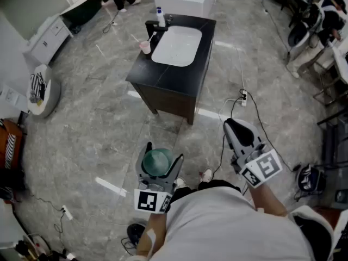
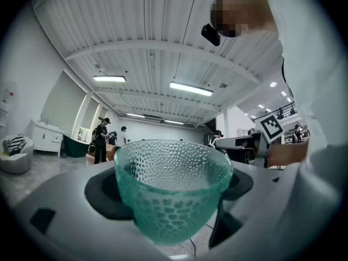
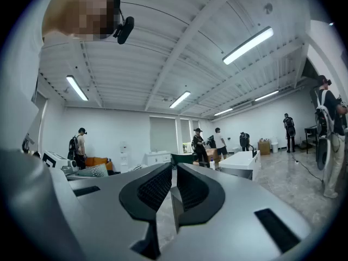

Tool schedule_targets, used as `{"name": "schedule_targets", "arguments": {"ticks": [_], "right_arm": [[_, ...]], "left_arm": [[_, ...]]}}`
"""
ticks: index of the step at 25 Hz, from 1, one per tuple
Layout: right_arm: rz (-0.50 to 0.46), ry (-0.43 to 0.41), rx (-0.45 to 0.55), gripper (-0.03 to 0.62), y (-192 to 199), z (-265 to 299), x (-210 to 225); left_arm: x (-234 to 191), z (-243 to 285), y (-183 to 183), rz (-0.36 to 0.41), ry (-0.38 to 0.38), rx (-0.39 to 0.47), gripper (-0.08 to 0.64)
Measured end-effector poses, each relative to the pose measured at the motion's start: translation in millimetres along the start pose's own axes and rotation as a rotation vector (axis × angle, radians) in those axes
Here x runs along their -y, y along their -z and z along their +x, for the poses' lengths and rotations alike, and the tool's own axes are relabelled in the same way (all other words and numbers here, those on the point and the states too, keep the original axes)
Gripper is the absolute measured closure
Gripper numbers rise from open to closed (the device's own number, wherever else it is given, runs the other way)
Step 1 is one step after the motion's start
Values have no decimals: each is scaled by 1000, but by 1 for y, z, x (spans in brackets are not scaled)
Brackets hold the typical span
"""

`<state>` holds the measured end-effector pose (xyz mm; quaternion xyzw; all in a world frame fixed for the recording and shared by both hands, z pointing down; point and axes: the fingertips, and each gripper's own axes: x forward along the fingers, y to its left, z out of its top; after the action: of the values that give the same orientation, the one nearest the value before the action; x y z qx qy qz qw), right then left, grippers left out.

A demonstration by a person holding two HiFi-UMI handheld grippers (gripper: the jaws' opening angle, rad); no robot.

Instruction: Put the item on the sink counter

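Note:
A green dimpled glass cup (image 2: 173, 192) sits upright between the jaws of my left gripper (image 2: 173, 184), which is shut on it, a black pad pressing each side. In the head view the cup (image 1: 157, 161) and left gripper (image 1: 159, 157) hang low over the floor, in front of the person. My right gripper (image 1: 232, 125) is held to the right, shut with nothing in it; its ribbed pads (image 3: 157, 188) nearly meet. The sink counter (image 1: 163, 76), black with a white basin (image 1: 178, 45), stands well ahead of both grippers.
On the counter's left side stand a pink cup (image 1: 145, 47), a black faucet (image 1: 155, 30) and a bottle (image 1: 160, 16). A power strip with cables (image 1: 243, 97) lies on the floor to the counter's right. A round white stool (image 1: 42, 91) and a white cabinet (image 1: 49, 34) stand at the left.

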<state>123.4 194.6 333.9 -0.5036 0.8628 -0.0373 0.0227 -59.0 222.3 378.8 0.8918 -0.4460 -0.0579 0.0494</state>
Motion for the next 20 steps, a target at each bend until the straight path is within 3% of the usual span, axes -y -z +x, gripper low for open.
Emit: {"name": "schedule_targets", "arguments": {"ticks": [13, 20], "right_arm": [[1, 24, 5, 537, -1, -16, 0], [61, 17, 16, 536, 1, -25, 7]], "left_arm": [[12, 3, -6, 18, 34, 16, 146], [22, 5, -2, 5, 41, 1, 146]]}}
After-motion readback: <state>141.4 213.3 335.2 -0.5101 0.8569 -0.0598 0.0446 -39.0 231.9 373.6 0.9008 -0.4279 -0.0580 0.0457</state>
